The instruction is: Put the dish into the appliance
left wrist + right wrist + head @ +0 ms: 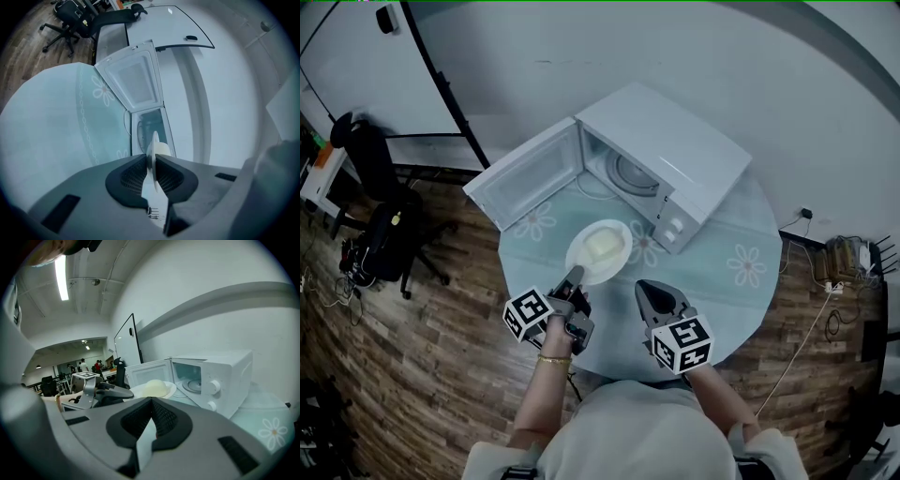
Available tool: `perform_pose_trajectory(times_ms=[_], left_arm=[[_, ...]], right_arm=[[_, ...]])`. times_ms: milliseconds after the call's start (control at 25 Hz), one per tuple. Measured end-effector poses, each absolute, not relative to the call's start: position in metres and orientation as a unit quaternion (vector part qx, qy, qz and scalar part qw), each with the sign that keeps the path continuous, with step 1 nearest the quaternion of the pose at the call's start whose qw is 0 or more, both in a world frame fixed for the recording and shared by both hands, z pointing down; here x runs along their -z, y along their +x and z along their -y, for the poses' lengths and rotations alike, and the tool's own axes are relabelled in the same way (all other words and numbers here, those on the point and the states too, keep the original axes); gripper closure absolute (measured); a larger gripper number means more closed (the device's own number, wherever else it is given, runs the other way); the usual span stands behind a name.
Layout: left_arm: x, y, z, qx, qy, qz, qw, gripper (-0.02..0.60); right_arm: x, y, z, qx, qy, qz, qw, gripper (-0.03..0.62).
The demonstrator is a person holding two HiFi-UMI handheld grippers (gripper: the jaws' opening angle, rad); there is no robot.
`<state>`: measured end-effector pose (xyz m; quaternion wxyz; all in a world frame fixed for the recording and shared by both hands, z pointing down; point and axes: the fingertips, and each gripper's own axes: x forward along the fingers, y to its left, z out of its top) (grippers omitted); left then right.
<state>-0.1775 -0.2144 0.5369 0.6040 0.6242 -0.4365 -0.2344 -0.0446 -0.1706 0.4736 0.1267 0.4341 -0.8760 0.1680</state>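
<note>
**Desk:** What does the head view give you?

**Me:** I see the dish [617, 255] at mid-frame, over the round counter [727, 281]. It is just in front of the microwave [675, 150], whose door [530, 178] is swung open toward the upper left. My left tongs [575, 277] clamp the dish's near rim, and a pale mound [602, 244] sits on the dish. My right tongs [654, 292] are at the lower right of the dish, apart from it.

**Desk:** And the left gripper view?

**Me:** The dish [152, 152] stands edge-on between my two pads, which press on its rim. Beyond it, at mid-frame, the cavity gapes open, and the dish is outside it.

**Desk:** And the right gripper view?

**Me:** My right tongs [150, 401] have their jaws together at the tips, with nothing between them. Past them the dish [168, 390] is carried level. The left tongs [117, 391] are at its left and the microwave [229, 371] at its right. I can see the turntable [191, 385] inside the microwave.
</note>
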Motion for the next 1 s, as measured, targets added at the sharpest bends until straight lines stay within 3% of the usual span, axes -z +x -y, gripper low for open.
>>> perform_pose_trajectory(times_ms=[1000], left_arm=[[-0.591,-0.147,0.372,0.234,0.608,0.439,0.619,0.532]], right_arm=[[-0.498,-0.039,0.249,-0.198,0.400,0.886,0.130,0.589]])
